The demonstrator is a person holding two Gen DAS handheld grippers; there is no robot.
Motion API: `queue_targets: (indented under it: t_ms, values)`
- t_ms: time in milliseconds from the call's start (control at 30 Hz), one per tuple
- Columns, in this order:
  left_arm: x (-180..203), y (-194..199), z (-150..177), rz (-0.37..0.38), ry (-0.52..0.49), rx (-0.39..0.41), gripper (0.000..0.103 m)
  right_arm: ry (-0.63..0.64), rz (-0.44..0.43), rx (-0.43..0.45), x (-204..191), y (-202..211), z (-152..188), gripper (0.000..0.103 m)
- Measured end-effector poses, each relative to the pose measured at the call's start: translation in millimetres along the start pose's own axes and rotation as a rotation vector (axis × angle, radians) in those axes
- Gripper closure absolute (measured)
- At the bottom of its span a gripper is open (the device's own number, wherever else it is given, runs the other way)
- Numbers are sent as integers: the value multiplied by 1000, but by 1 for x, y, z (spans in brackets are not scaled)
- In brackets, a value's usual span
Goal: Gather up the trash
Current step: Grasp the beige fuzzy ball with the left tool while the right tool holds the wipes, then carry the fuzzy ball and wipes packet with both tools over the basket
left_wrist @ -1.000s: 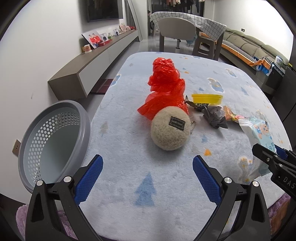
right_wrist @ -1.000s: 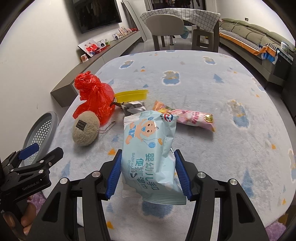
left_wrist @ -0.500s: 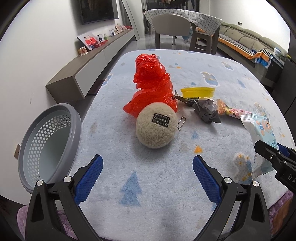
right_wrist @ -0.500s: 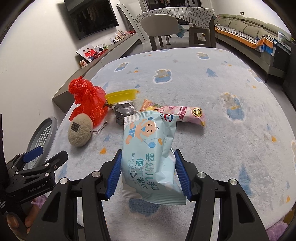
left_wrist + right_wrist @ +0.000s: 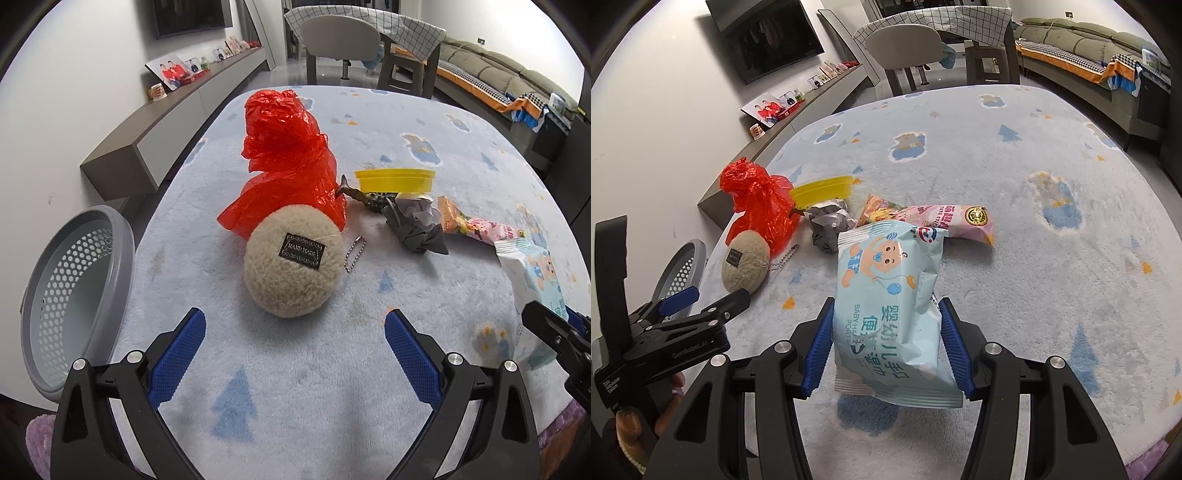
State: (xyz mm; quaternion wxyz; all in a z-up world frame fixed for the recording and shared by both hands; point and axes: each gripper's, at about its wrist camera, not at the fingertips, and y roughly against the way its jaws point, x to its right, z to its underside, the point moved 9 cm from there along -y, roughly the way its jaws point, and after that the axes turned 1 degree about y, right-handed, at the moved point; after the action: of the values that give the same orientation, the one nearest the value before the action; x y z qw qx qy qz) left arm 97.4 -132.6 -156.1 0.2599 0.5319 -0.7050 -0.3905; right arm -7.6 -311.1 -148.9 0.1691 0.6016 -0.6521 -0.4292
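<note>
My right gripper (image 5: 886,343) is shut on a light blue baby-wipes packet (image 5: 890,295) and holds it above the rug; the packet also shows at the right edge of the left wrist view (image 5: 535,273). My left gripper (image 5: 293,345) is open and empty, just short of a beige plush ball (image 5: 293,262) with a bead chain. Behind the ball lie a crumpled red plastic bag (image 5: 288,162), a grey crumpled wrapper (image 5: 413,225), a pink snack packet (image 5: 480,229) and a yellow lid (image 5: 393,179). A grey perforated basket (image 5: 74,291) lies at the left.
Everything lies on a pale blue patterned rug (image 5: 1034,184). A low grey wall shelf (image 5: 166,122) with photo frames runs along the left wall. A chair (image 5: 340,40) and a checked-cloth table stand beyond the rug, a sofa (image 5: 1089,40) at the right.
My left gripper has moved forward toward the plush ball, which now looks larger and nearer. My right gripper has lifted and pulled back a little, still holding the wipes packet.
</note>
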Motion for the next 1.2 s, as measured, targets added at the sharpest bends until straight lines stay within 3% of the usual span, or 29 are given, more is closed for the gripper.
queue_targets:
  t_ms: [433,467,567,700,1200]
  values:
    - [-5,-41,-21,1,37,-16,8,-18,-15,-9,5,-6,0,49]
    - [-4,-42,-21,4,37,-16,11,-18,-15,-10,5,-6,0,49]
    - [-2,-45,-20,23,30,-29,36,-20,-16,-14,5,-8,0,49]
    - [-4,-42,-16,35,36,-31,43,-18,-17,-12,4,-8,0,49]
    - [-6,18,0,37,-13,49,44,3,-7,-2,-6,-1,5,49]
